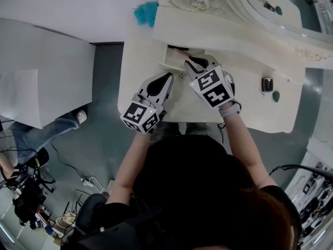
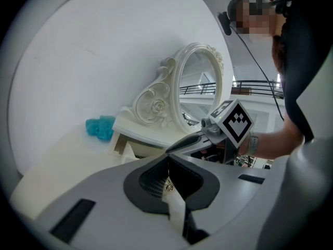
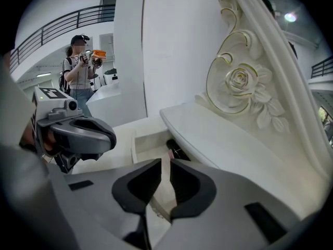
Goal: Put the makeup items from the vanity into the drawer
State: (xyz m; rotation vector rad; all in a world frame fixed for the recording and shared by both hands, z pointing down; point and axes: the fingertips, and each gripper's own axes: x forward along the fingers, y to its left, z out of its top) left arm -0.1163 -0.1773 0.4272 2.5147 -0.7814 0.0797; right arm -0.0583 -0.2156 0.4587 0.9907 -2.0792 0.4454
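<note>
Pinching the small brass knob [image 2: 167, 184] at the near edge of the bench [image 1: 140, 61], my left gripper [image 2: 167, 163] is clenched, tips together. As far as I can judge, the knob is caught between its pads. That hold is shallow and on a tiny rounded thing. A sideways tug could slip it free or drag the drawer [image 3: 136, 145] crooked in its slot.

Just beyond, my right gripper [image 3: 164, 165] hangs tilted down over the open drawer, jaws barely parted and grasping nothing. The two grippers sit very near each other, so they could knock together if I swing either one carelessly. If I push the drawer in while the right one is low, I could jam it against the shelf edge above.

A dark tube [image 3: 178, 149] with a pink end already lies at the back of the drawer, partly under that shelf. A hard shove could send it rolling out of my reach.

Toward the right end of the bench, a small dark compact [image 1: 267, 84] and a teal piece [image 1: 276, 95] wait, just beside each other. Closing on one may nudge the other toward the edge.

Farthest off, a teal fluffy thing [image 1: 145, 13] rests at the far left corner and the carved mirror [image 1: 270, 4] stands along the far edge. A high reach could strike its frame.
</note>
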